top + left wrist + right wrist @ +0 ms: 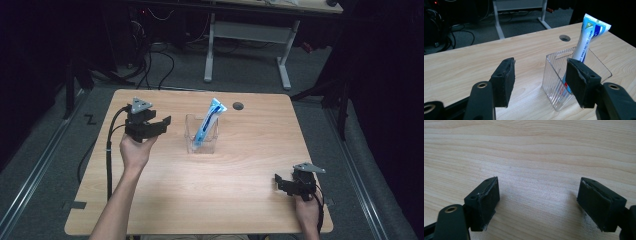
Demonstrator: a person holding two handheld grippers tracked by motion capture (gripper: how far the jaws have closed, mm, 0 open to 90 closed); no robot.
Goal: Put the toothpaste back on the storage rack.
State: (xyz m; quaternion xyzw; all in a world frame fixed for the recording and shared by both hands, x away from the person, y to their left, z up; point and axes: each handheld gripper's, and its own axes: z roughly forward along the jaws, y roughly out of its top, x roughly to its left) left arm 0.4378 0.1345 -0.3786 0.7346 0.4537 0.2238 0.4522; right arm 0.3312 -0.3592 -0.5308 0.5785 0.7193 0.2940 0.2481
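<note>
Toothpaste (pixel 209 121) stands in the clear holder (pixel 201 143); my left tongs (pixel 156 122) and right tongs (pixel 281 181), both apart and empty, should next retreat.

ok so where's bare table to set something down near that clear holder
Bare wood lies in front of the clear holder, between it and the near edge, bordered by the left tool and the right tool. The right half of the table is open too. It is crowded at the holder, where the toothpaste tube leans out.

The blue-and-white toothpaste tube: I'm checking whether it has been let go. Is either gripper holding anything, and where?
Nothing is held. The left gripper and right gripper are open; the blue-and-white toothpaste tube leans in the clear plastic holder.
</note>
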